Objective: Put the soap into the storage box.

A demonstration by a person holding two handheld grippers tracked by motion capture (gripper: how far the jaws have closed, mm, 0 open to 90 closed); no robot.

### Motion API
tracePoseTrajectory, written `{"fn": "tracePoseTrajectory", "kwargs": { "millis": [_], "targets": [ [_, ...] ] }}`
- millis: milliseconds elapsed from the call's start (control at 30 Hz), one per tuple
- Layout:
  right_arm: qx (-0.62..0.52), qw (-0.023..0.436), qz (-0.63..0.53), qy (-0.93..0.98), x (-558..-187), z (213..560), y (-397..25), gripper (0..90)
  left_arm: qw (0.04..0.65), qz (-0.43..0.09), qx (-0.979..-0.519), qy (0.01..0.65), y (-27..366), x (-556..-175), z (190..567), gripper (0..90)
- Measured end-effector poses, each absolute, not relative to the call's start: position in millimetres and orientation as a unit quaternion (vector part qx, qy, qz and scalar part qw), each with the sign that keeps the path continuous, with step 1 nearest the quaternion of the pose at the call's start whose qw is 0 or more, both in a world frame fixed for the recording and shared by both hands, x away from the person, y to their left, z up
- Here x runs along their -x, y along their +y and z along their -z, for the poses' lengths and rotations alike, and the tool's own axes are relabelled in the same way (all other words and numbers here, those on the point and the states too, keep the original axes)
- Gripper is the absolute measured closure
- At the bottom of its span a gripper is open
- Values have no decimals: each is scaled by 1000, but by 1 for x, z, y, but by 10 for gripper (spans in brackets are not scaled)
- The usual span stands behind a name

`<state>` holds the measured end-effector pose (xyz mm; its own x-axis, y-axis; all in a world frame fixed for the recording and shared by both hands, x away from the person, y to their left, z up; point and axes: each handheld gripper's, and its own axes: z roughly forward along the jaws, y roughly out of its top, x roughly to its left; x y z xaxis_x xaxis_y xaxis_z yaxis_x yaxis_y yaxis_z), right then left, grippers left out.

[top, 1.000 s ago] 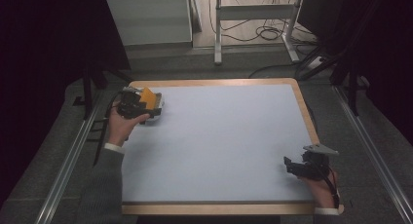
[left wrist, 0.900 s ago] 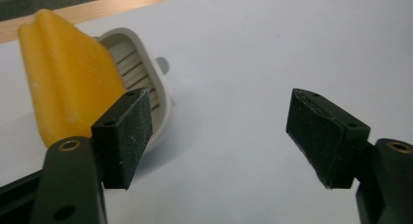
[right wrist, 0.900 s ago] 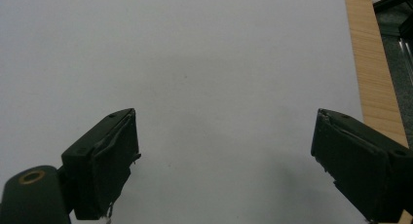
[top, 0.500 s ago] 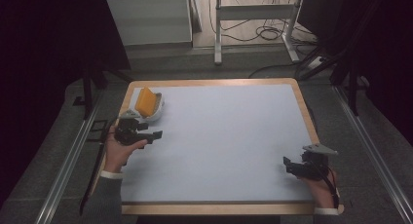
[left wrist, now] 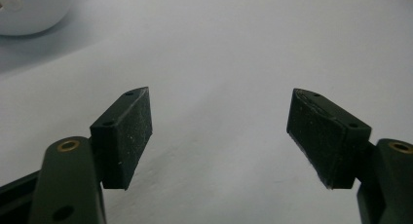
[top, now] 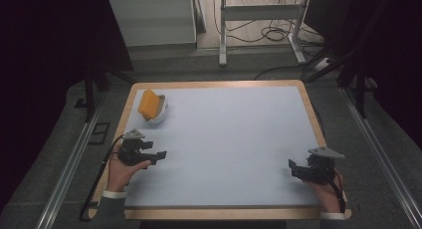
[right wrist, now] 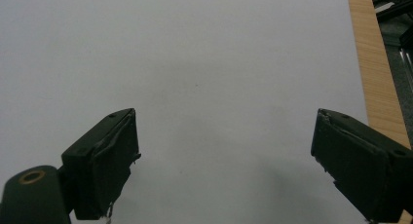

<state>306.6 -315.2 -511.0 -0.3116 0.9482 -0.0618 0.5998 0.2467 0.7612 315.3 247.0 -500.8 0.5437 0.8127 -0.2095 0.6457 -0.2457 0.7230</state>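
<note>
Currently, in the high view, the yellow sponge (top: 149,104) stands tilted in the white bowl (top: 158,112) near the far left corner of the table (top: 229,139). The left gripper (top: 158,155) sits near the left edge, nearer the person than the bowl and apart from it, jaws spread and empty. The right gripper (top: 294,170) rests near the near right corner, jaws likewise apart, holding nothing. Judged from this layout, the sponge is already placed and the step in hand is the hands-off rest position; any next move would call for a fresh reach toward the bowl. In the left gripper view, the pads (left wrist: 127,136) stand wide over bare surface, with the bowl's rounded side (left wrist: 30,12) at the upper left. In the right gripper view, the pads (right wrist: 104,160) are equally spread above the bare mat beside the table's wooden border (right wrist: 377,83). No brand, label or writing is legible anywhere.
</note>
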Motion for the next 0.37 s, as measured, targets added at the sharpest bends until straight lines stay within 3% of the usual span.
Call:
{"fn": "tracePoseTrajectory", "kwargs": {
  "millis": [367],
  "targets": [
    [-517, 273, -329, 741, -307, 510, -312, 102, 403, -103, -778, 470, 242, -318, 505, 253]
  ]
}}
